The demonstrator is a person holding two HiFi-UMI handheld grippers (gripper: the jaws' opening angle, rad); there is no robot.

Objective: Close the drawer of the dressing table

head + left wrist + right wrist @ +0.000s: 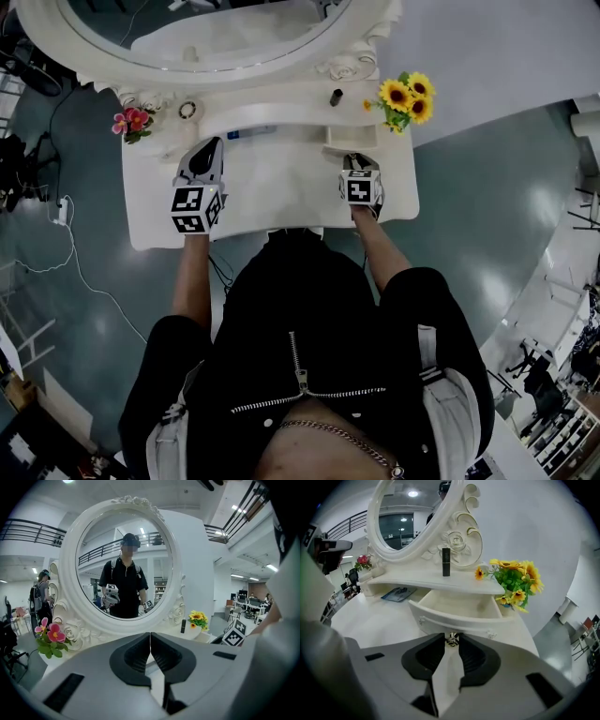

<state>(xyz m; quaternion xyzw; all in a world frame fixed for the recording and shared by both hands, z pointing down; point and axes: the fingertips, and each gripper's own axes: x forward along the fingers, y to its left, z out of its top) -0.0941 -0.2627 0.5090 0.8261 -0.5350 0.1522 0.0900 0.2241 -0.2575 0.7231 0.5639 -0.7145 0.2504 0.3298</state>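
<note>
One drawer stands open at the right of the tabletop, our right gripper pinches its small knob, the left gripper is closed and empty, so next we must push straight inward.

A black zip-front top is worn; left gripper and right gripper are grey with square markers.
</note>
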